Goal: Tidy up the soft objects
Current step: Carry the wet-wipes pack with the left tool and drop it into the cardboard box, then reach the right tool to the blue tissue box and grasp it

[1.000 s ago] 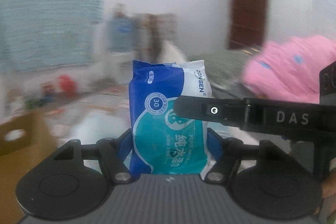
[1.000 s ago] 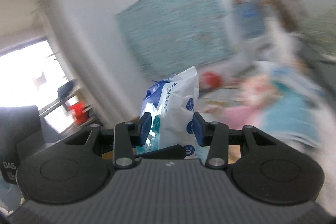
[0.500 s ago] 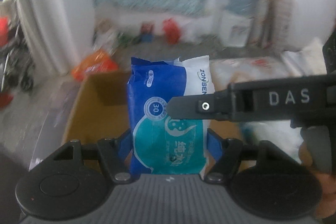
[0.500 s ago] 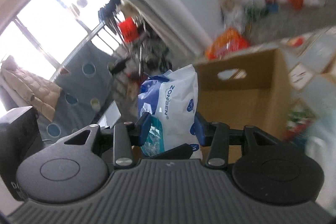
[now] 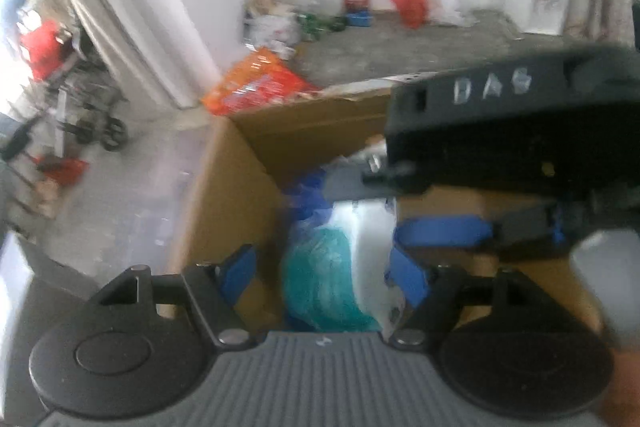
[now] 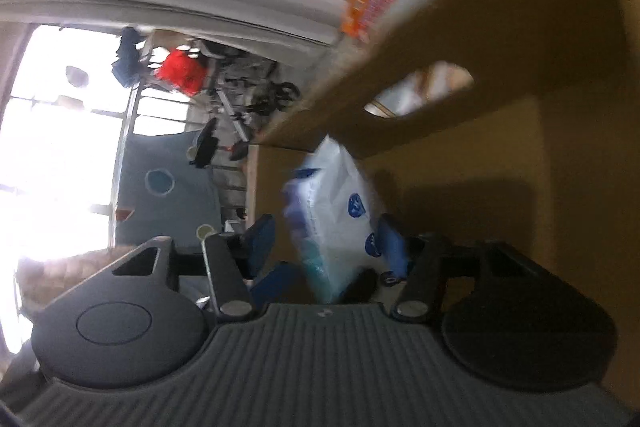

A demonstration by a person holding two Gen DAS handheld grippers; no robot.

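The left gripper (image 5: 324, 273) points down into a cardboard box (image 5: 224, 195) at frame centre, its jaws opening — the blurred wet-wipes pack (image 5: 340, 267) sits between them, seemingly loose. The right gripper (image 5: 516, 131) crosses the upper right.

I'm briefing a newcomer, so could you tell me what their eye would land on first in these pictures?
A blue, teal and white wipes pack lies between the opening jaws of both grippers, left gripper and right gripper, over an open cardboard box. The pack looks released, tilted in the right wrist view. Beyond the box, a bright orange bag lies on the grey floor.
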